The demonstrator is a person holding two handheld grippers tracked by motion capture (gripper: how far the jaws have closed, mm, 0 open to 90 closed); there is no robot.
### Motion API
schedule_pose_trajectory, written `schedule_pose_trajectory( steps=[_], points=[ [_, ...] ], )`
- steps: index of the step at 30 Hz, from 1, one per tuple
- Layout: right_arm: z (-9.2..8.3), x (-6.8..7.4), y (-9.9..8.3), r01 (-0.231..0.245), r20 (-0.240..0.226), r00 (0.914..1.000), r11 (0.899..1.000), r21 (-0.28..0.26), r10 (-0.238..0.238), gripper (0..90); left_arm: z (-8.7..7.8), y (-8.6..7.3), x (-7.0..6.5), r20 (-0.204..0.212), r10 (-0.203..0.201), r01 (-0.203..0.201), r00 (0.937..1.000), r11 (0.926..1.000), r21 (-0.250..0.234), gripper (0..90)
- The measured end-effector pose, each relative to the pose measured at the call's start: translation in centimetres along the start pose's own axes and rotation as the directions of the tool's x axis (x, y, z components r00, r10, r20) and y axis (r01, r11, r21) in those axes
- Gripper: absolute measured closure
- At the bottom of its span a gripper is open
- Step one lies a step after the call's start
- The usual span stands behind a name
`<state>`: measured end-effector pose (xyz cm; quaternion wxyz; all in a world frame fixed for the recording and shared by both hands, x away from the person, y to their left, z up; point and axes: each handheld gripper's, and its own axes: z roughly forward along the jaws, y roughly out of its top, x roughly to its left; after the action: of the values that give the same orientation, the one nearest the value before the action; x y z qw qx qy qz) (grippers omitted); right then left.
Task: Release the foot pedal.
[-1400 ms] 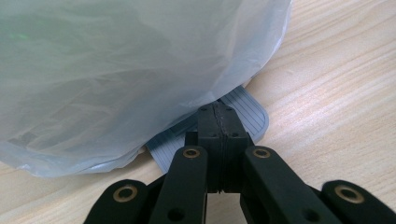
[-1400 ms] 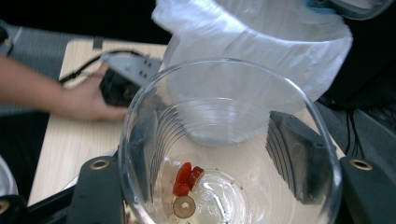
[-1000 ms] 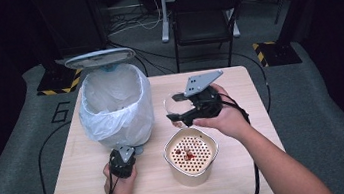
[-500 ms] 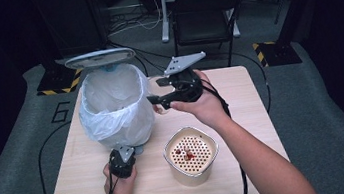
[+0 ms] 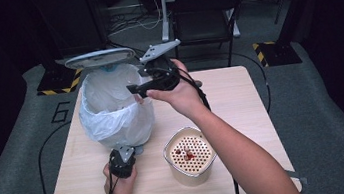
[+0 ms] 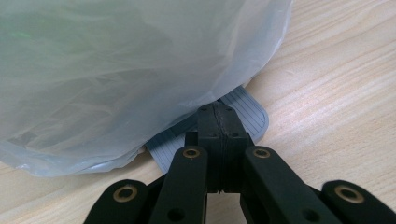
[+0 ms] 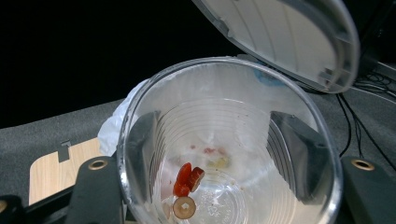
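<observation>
In the high view we see the right gripper [image 5: 134, 91] held over the rim of a pedal bin [image 5: 116, 107] lined with a white plastic bag, its grey lid [image 5: 99, 59] standing open just behind the gripper's tip. A clear plastic cup is clamped in it, though from up here the cup is too faint to make out well. Nearer the person from that gripper, a cream strainer pot [image 5: 190, 156] with a perforated insert stands on the wooden table [image 5: 241, 103], a few red pieces lying on the insert. The left gripper [image 5: 122, 159] sits low at the foot of the bin, nearer the person than the right gripper and just left of the pot.

In the left gripper view we find its two black jaws pressed flat together, with nothing between them. Their tip rests on the ribbed grey foot pedal [image 6: 250, 119] that sticks out from under the bulging bag [image 6: 121, 70]. The bag hangs right above and ahead of the jaws; bare table runs off to the right.

In the right gripper view we see the jaws closed on the clear plastic cup [image 7: 224, 140], one black pad pressing each side through the wall. The cup's mouth faces us. Inside, near the bottom, sit some red slices [image 7: 187, 179] and a pale ring-shaped piece [image 7: 183, 207]. Beyond the cup the bag-lined bin edge shows, and the raised lid [image 7: 285, 37] tilts above and to the right of the jaws.
</observation>
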<state>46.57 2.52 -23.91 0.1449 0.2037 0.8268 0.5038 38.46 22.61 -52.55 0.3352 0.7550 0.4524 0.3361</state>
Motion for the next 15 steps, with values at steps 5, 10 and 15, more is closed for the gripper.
schedule_pose_trajectory(
  steps=[5,10,15],
  points=[
    [1.8,0.6,0.9,-0.001,0.004,1.0,1.0,0.005,0.001,34.9,0.0,0.0,0.0,-0.001,0.001,-0.001,1.0,1.0,0.001,89.8],
    [3.2,0.9,1.5,-0.011,0.012,0.9999,1.0,0.003,0.011,34.5,0.0,0.0,0.0,-0.002,0.002,-0.002,1.0,1.0,0.001,89.8],
    [4.5,1.1,1.8,0.001,0.042,0.9991,1.0,0.007,-0.001,34.1,0.0,0.0,0.0,-0.001,0.001,-0.001,1.0,1.0,0.0,89.8]
  ],
)
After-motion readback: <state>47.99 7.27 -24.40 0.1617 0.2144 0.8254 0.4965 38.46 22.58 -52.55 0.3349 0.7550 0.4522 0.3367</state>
